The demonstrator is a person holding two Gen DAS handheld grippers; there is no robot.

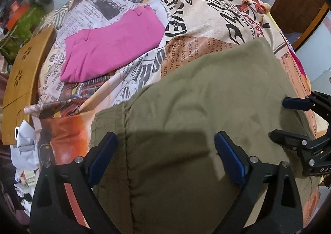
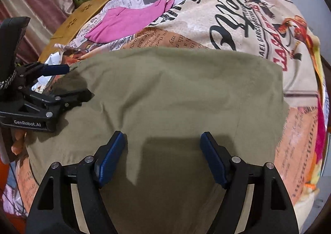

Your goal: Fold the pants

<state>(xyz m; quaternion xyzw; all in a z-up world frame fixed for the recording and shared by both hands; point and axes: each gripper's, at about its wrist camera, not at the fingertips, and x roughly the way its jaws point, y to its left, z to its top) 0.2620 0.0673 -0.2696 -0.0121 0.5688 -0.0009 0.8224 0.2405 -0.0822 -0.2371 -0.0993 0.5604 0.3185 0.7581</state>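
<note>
The olive pants [image 2: 175, 97] lay on the bed's printed cover [image 2: 248, 33], apparently doubled over already, with a further fold probably left. Both the left gripper [image 1: 165, 157] and the right gripper [image 2: 163, 157] hovered over the cloth with jaws wide, holding nothing. Folded pink pants [image 1: 111, 47] lay well apart.

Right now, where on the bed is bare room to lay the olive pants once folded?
Free: the printed bedspread beyond the olive pants, to the right of the pink pants. Crowded: the left edge, with the wooden board and the clutter below it.
</note>
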